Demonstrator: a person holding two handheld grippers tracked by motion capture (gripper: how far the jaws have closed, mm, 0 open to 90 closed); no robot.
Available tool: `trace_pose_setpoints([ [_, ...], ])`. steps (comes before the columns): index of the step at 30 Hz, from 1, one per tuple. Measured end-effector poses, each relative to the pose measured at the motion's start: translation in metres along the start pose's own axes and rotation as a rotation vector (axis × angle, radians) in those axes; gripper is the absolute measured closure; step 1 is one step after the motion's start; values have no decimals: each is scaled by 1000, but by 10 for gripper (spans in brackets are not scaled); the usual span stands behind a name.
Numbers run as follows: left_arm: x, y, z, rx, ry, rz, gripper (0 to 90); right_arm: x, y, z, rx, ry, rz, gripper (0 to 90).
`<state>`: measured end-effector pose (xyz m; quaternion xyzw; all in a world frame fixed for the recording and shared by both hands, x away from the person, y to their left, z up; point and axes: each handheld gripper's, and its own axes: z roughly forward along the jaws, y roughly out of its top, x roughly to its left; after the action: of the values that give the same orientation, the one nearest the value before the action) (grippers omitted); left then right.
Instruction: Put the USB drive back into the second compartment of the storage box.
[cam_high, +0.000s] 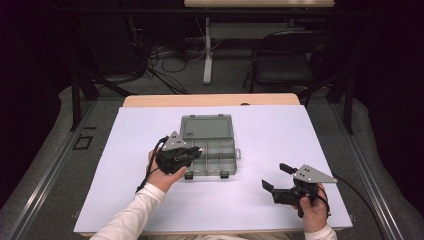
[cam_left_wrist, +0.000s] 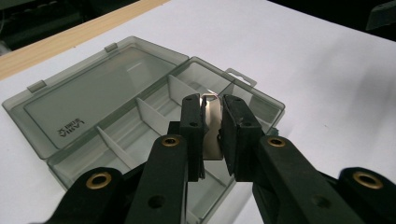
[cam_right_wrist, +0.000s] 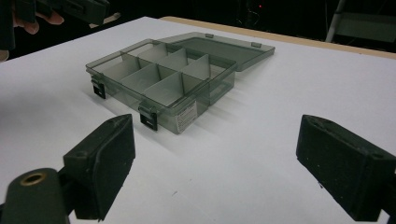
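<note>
Shiny metal piece (cam_left_wrist: 212, 122) between left gripper (cam_left_wrist: 211, 125) fingers above open organizer box (cam_left_wrist: 84, 100).

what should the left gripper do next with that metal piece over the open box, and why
Probably lower it a little into the compartment right below, then open. The left gripper is shut on a small shiny metal piece and hangs over the open compartment box, whose lid lies flat behind it. The right gripper stands open, apart from the box, holding nothing.
</note>
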<state>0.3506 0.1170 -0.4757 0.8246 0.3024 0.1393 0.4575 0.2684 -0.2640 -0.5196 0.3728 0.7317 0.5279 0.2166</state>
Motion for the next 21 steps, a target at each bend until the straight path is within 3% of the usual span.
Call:
trace_pose_setpoints([
  [9,10,9,5,44,26,19,792,0,0,0,0,2,-2,114],
  [21,24,9,14,84,46,6,792,0,0,1,3,1,-2,114],
])
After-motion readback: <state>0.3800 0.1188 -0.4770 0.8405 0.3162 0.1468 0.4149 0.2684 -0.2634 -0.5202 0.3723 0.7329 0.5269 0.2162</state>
